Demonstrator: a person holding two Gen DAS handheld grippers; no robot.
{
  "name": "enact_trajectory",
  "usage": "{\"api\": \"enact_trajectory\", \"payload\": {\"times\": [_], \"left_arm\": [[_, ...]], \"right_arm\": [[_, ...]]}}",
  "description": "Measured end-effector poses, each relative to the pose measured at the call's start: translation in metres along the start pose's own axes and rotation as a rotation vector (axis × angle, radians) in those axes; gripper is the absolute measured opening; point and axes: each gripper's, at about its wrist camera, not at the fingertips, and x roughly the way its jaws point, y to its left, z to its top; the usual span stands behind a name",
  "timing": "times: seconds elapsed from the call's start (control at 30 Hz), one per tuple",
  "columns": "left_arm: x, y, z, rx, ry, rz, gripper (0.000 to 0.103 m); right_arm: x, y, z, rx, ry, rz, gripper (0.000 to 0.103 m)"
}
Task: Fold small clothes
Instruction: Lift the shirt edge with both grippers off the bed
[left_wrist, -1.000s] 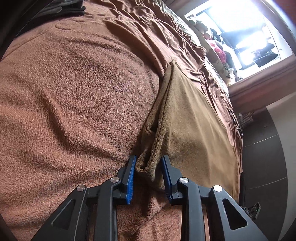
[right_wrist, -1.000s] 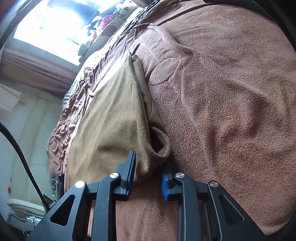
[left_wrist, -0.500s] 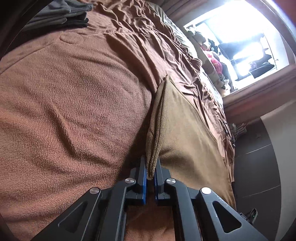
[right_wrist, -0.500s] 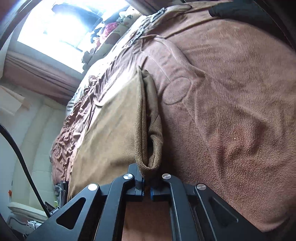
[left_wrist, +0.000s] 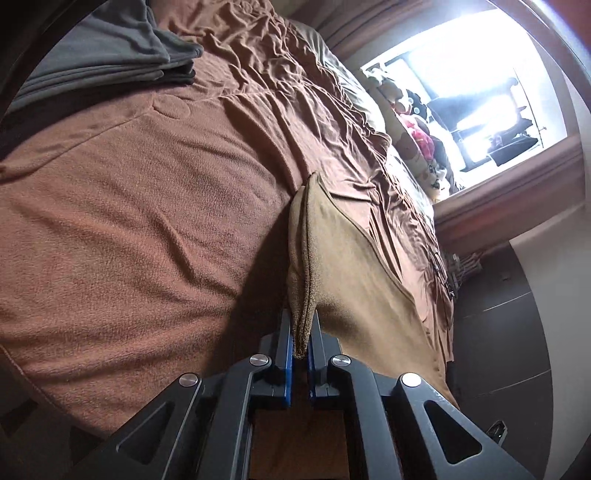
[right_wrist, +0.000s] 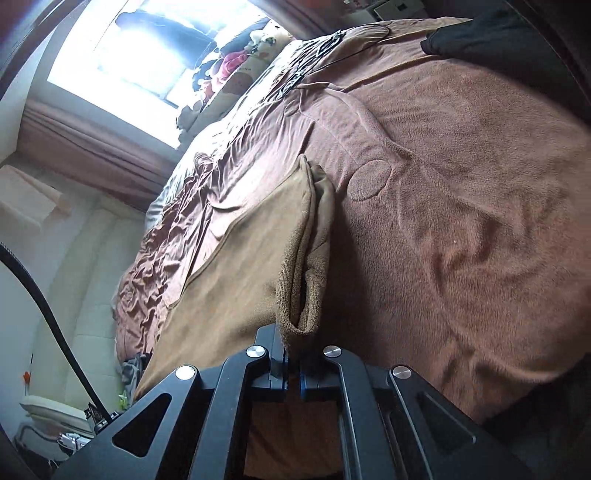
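two grippers pinch one tan cloth – the left gripper clamps a near corner, the right gripper the other – its near edge lifted off the brown blanket, far part lying flat; folded grey clothes sit far left

Bed w/ brown fleece blanket, bright window, dark floor, pale wall, stuffed toys on sill
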Motion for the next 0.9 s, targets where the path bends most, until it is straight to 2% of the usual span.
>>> {"api": "enact_trajectory", "payload": {"times": [0.43,0.57,0.73,0.8,0.87,0.9], "left_arm": [[-0.032,0.041,-0.028,-0.030,0.014,-0.023,0.005],[-0.029,0.057,-0.040,-0.035,0.042,-0.024,0.005],[-0.019,0.065,-0.050,-0.045,0.081,-0.030,0.006],[-0.018,0.066,-0.050,-0.043,0.073,-0.029,0.010],[-0.017,0.068,-0.050,-0.042,0.070,-0.047,0.024],[-0.016,0.068,-0.050,-0.040,0.067,-0.050,0.028]], "right_arm": [[-0.032,-0.008,-0.031,-0.022,-0.003,-0.023,0.000],[-0.036,-0.013,-0.040,-0.043,0.011,-0.034,0.000],[-0.032,-0.017,-0.047,-0.030,0.059,-0.093,0.002],[-0.037,-0.013,-0.049,-0.037,0.064,-0.114,0.003],[-0.045,-0.003,-0.051,-0.088,0.050,-0.127,0.004],[-0.050,0.006,-0.052,-0.136,0.043,-0.141,0.004]]}}
